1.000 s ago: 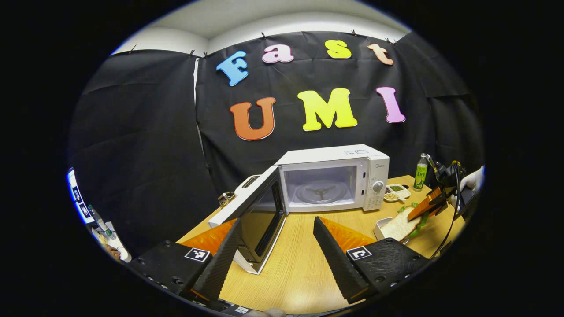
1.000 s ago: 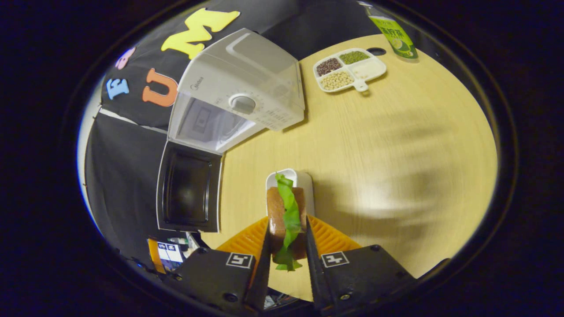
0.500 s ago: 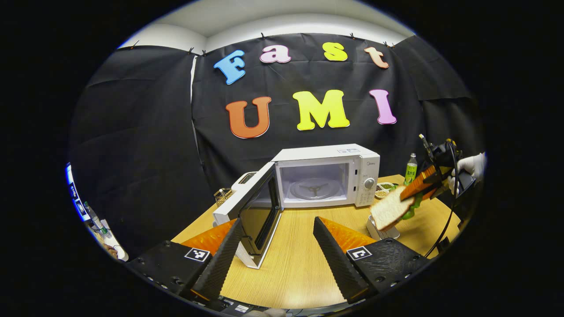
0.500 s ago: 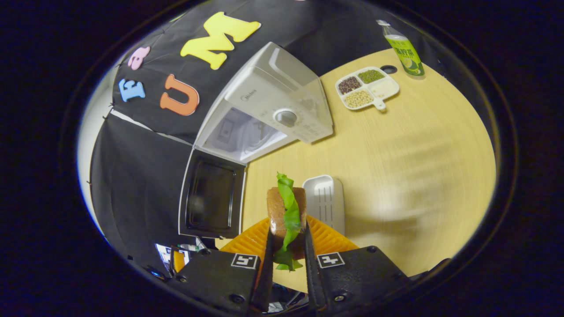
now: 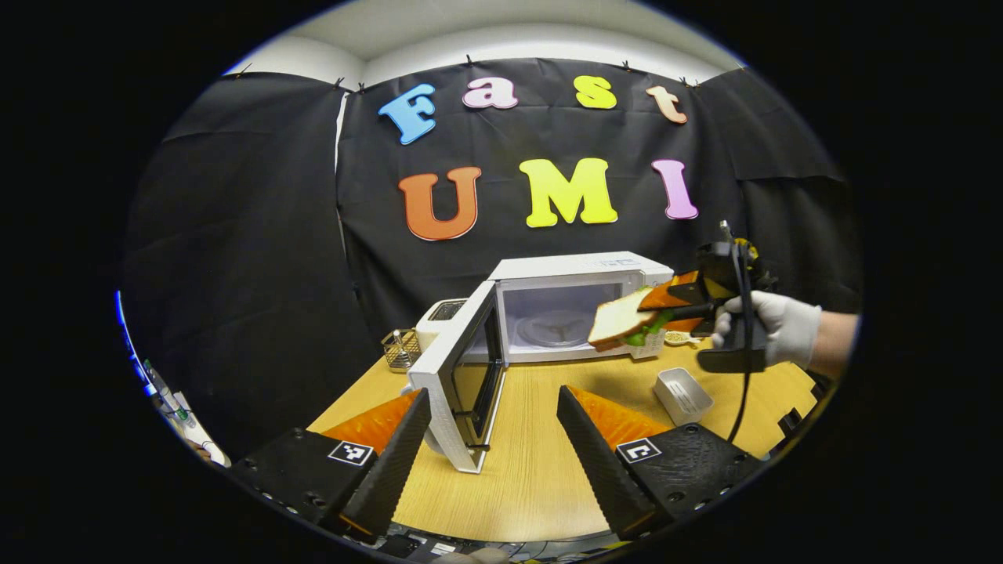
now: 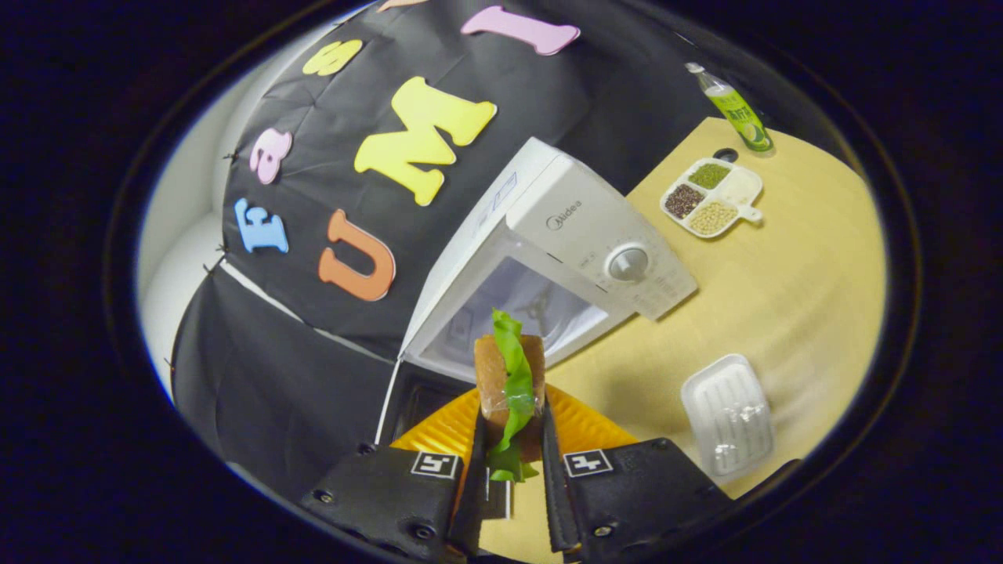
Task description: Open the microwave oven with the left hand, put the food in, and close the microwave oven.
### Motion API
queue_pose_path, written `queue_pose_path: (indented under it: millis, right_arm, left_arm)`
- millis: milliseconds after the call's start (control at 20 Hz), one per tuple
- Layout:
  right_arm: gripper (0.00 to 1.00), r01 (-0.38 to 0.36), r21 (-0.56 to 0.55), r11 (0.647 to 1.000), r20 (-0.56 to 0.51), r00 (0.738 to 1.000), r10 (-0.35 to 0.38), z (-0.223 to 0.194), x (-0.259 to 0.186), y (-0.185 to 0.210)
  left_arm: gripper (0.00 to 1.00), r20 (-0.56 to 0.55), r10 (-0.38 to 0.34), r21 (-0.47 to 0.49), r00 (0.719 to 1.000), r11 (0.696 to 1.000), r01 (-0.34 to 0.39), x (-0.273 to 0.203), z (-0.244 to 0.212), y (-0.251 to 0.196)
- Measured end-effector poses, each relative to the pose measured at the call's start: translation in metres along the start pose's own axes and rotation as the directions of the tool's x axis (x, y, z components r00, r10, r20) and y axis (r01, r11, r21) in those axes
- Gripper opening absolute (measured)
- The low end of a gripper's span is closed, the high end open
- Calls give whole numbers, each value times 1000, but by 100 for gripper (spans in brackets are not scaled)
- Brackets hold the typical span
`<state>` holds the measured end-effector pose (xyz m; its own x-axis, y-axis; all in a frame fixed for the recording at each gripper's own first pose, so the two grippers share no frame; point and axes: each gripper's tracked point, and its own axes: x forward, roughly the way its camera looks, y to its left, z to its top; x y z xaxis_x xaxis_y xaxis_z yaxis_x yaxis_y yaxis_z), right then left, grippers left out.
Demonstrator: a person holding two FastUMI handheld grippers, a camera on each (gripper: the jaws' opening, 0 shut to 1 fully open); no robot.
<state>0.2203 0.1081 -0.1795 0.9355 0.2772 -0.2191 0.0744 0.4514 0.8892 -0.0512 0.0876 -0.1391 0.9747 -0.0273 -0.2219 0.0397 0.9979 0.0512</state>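
A: With the microwave [image 5: 576, 309] door [image 5: 462, 376] open, what's left?
B: The right gripper [image 6: 509, 439] fingers clamp the sandwich [image 6: 509, 376] just outside the cavity; the left gripper [image 5: 494, 446] is spread, empty. Placing and closing remain.

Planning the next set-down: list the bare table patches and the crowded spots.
Free: the wood in front of the microwave, between its open door and the white tray; also the wide stretch right of the tray, below the divided dish. Crowded: the microwave mouth, where the right tongs hold the sandwich, and the back corner with the bottle.
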Motion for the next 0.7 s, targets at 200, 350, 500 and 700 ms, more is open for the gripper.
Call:
queue_pose_path:
  millis: [200,350,500,700]
  right_arm:
    - [35,-28,104,994,141,990,13,-20,78,7]
    - [35,-30,153,988,220,975,-4,-21,127,6]
    - [27,-5,126,992,294,955,-33,-13,167,2]
    - [37,58,45,997,320,945,-69,-10,207,-6]
  left_arm:
    - [96,-2,21,-5,1000,1000,-21,3,-5,20]
    - [96,-8,36,4,999,999,-36,5,-10,33]
    - [96,-11,57,14,998,998,-57,7,-11,43]
    - [96,-2,93,38,996,995,-93,10,-9,55]
